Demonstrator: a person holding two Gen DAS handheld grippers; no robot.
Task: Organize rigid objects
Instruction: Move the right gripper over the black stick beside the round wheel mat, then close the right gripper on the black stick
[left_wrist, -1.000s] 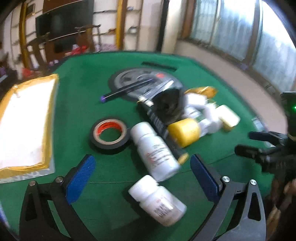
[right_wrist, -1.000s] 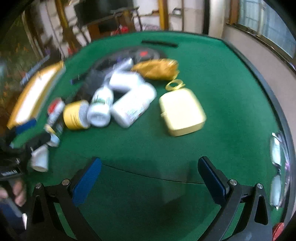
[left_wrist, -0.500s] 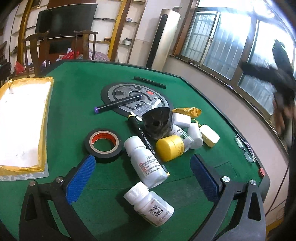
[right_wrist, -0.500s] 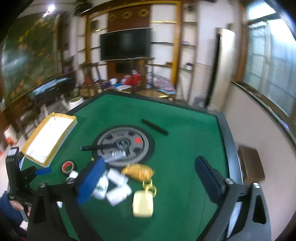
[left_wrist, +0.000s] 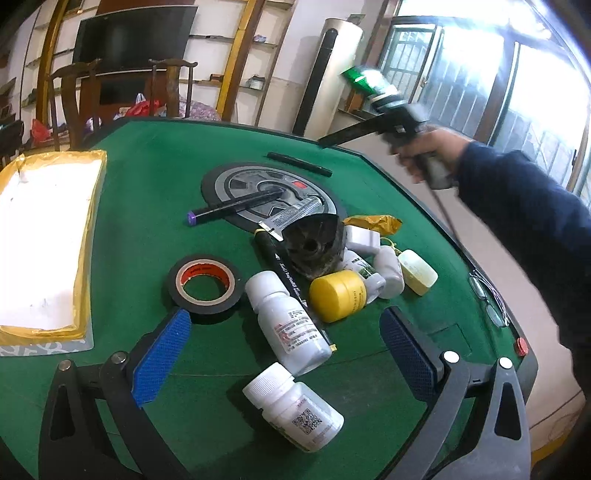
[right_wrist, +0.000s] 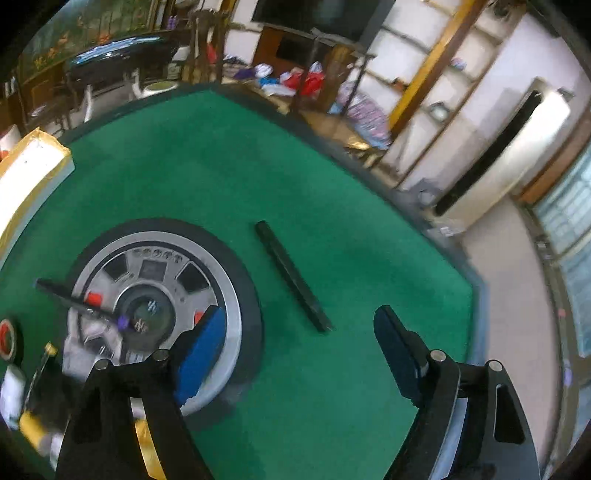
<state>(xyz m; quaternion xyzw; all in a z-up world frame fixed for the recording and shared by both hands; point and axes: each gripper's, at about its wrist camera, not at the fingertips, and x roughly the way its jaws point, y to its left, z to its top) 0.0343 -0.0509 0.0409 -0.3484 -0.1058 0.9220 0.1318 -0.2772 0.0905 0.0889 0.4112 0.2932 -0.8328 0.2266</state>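
Note:
My left gripper (left_wrist: 284, 352) hangs open over the near side of a green felt table (left_wrist: 147, 155), with nothing between its pads. Just ahead lie two white pill bottles (left_wrist: 288, 321) (left_wrist: 295, 410), a black tape roll (left_wrist: 205, 284), a yellow-capped jar (left_wrist: 338, 295) and a purple-tipped black marker (left_wrist: 232, 208). A hand (left_wrist: 428, 147) holds my right gripper (right_wrist: 299, 339) above the table's far side. Its jaws are closing with nothing pressed between them. A slim black stick (right_wrist: 291, 277) lies on the felt below, its near end showing in the gap.
A round grey and black disc (right_wrist: 236, 295) sits mid-table. A gold-rimmed white tray (left_wrist: 44, 236) fills the left side. A black cone-shaped part (left_wrist: 314, 247), a gold packet (left_wrist: 373, 223), a pale yellow case (left_wrist: 417, 271) and glasses (left_wrist: 487, 299) lie to the right.
The right gripper swung up from the pile and across to the far side, rolling as it went, and now hangs over the black stick with narrower jaws. The left gripper stayed in place.

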